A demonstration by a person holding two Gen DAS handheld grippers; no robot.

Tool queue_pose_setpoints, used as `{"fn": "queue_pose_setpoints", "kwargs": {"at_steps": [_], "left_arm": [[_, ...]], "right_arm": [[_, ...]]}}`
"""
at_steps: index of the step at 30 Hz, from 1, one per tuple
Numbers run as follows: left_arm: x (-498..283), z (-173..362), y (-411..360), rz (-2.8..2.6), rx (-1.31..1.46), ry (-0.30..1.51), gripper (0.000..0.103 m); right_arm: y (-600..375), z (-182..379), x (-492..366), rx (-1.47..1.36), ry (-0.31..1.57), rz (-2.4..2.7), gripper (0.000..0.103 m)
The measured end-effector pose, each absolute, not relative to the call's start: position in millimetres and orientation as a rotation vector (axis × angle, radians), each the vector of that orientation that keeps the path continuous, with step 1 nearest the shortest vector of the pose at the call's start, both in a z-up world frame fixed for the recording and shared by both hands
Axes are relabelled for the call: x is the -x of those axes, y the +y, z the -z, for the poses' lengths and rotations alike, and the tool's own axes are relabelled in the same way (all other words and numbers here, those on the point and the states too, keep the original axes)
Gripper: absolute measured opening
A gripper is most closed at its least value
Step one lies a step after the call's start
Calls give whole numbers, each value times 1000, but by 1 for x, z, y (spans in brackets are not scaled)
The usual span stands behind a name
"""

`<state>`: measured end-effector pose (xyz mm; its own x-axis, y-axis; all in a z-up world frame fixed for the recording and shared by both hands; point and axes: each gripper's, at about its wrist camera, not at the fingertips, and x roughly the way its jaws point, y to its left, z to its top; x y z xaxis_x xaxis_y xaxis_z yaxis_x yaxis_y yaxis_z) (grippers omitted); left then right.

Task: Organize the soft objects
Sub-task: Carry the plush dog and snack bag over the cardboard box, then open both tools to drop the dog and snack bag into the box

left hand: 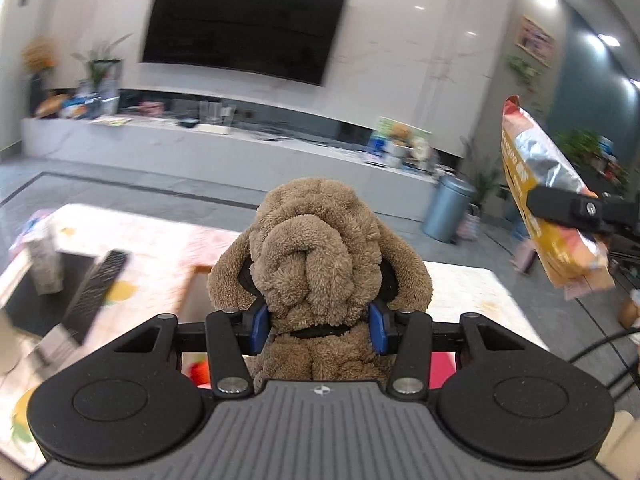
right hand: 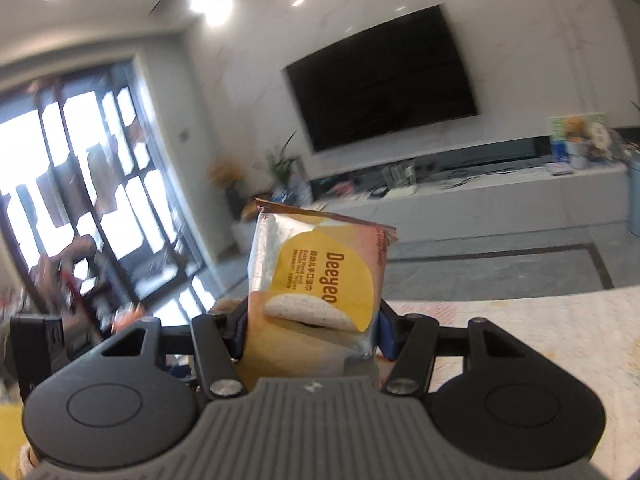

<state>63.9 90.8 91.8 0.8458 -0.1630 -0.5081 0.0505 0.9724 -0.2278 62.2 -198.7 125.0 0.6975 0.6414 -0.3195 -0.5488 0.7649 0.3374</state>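
The left gripper (left hand: 320,322) has its jaws clamped on a brown plush toy (left hand: 320,256), the blue pads pressed into its fleecy body, so the toy rides well above the counter (left hand: 460,292) with its floppy ears drooping over the fingers. The right gripper (right hand: 310,334) has its jaws closed on a pack of wet wipes (right hand: 316,276), which stands upright between the pads; from the left wrist view the same pack (left hand: 548,200) hangs in the air off to the right, tilted and well apart from the toy.

Both soft items seem to be in transit, likely toward wherever they get sorted (no bin or basket is clearly identifiable here). To do this carry well, I would keep both grips firm and steady, since plush compresses and can creep out of the pads, and the slick foil pack could pivot if swung fast. Keeping the two loads apart and lowering each before releasing should avoid a drop or a tangle.
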Motion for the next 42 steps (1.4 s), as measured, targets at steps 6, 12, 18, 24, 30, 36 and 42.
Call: {"fn": "queue_pose_setpoints", "kwargs": {"at_steps": [6, 12, 18, 24, 30, 36, 42], "left_arm": [[-66, -63, 124, 68, 265, 551, 55], [-62, -44, 151, 85, 287, 582, 55], [-42, -24, 151, 125, 193, 650, 55], [-42, -3, 146, 160, 117, 694, 55], [-48, 11, 143, 156, 72, 780, 55], [-44, 22, 119, 104, -107, 786, 66], [-29, 1, 134, 76, -1, 637, 82]], "right_arm": [[-133, -90, -77, -179, 600, -762, 58], [-87, -48, -98, -60, 717, -712, 58], [-52, -6, -125, 73, 798, -614, 58], [-40, 24, -162, 153, 872, -567, 58], [-39, 44, -179, 147, 937, -576, 58], [-37, 52, -172, 140, 944, -594, 58], [-43, 39, -162, 152, 917, -623, 58]]}}
